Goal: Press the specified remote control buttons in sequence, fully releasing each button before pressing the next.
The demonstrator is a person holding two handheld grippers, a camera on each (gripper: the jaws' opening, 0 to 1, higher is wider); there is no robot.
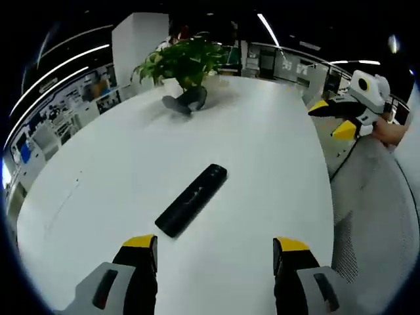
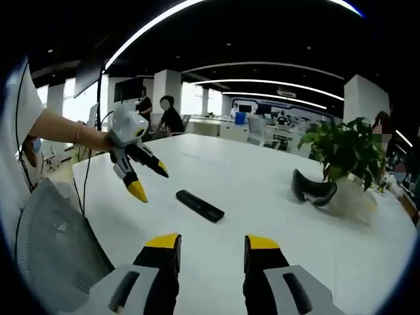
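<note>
The remote's [image 1: 191, 200] buttons are too small to make out. The plant [image 2: 344, 152] hides part of its pot, and the two far people [image 2: 164, 113] are blurred.

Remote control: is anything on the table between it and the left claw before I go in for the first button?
Nothing visible. The remote control lies alone on the white table, with bare tabletop between it and the open left claw. The potted plant stands well beyond it.

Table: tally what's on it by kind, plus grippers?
Remote control: 1
Potted plant: 1
Dark curved object beside the plant: 1
Grippers: 2, left gripper, right gripper
Total: 5, table not counted
</note>
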